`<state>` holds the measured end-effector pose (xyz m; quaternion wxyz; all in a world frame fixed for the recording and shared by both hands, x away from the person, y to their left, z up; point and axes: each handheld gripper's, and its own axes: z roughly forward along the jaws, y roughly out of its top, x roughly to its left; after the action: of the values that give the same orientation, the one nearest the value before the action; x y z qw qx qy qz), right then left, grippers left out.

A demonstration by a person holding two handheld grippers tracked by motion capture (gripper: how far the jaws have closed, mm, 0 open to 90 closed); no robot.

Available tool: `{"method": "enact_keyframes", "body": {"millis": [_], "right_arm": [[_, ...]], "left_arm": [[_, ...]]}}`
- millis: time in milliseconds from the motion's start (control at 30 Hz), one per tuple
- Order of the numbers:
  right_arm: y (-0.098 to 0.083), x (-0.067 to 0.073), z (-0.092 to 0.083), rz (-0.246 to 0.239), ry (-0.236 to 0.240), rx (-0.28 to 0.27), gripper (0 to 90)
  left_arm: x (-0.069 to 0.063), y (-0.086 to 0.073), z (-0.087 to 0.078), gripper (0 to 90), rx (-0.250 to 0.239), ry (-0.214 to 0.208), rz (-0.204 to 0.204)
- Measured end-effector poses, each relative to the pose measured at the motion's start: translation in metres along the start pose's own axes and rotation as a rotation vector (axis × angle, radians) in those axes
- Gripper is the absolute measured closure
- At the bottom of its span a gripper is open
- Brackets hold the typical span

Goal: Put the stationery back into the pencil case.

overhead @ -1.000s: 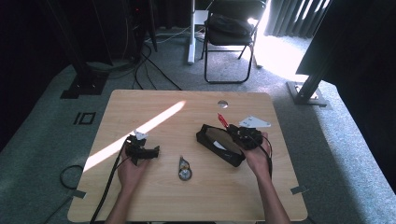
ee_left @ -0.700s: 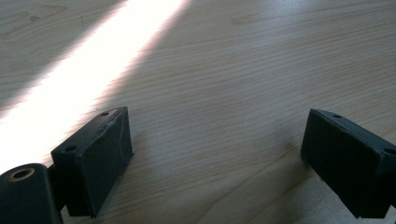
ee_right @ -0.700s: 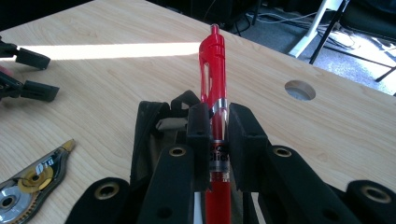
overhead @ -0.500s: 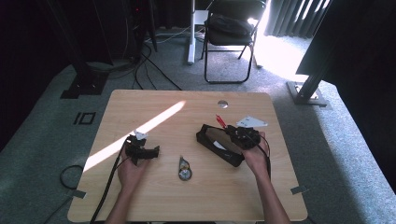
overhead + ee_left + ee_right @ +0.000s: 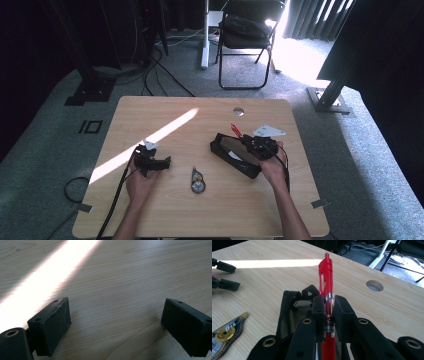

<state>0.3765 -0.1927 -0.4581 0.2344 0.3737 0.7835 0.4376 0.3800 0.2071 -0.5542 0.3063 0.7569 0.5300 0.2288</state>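
A red click pen [image 5: 326, 287] sticks up between the jaws of my right gripper [image 5: 329, 308], which is shut on its barrel. In the high view the pen [image 5: 235, 130] points up-left from the right gripper [image 5: 248, 141], which hovers over an open black pouch [image 5: 233, 153] lying right of the table's centre. The pouch [image 5: 290, 307] lies just under the pen, its mouth open. My left gripper [image 5: 166, 163] rests on the table at the left, jaws wide apart with bare wood between the pads [image 5: 53, 323]. A correction tape dispenser [image 5: 197, 181] lies between the two hands.
The wooden table [image 5: 165, 112] has a round cable hole [image 5: 238, 111] near its far edge and a bright stripe of sunlight [image 5: 150, 140] across its left half. A folding chair [image 5: 247, 35] and cables stand on the carpet beyond the table.
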Motion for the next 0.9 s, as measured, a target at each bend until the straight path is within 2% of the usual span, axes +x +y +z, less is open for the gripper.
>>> {"method": "enact_keyframes", "body": {"millis": [900], "right_arm": [[-0.010,0.003,0.012,-0.021,0.032,0.038,79.7]], "left_arm": [[0.000,0.000,0.000,8.9,0.000,0.000,0.000]]}}
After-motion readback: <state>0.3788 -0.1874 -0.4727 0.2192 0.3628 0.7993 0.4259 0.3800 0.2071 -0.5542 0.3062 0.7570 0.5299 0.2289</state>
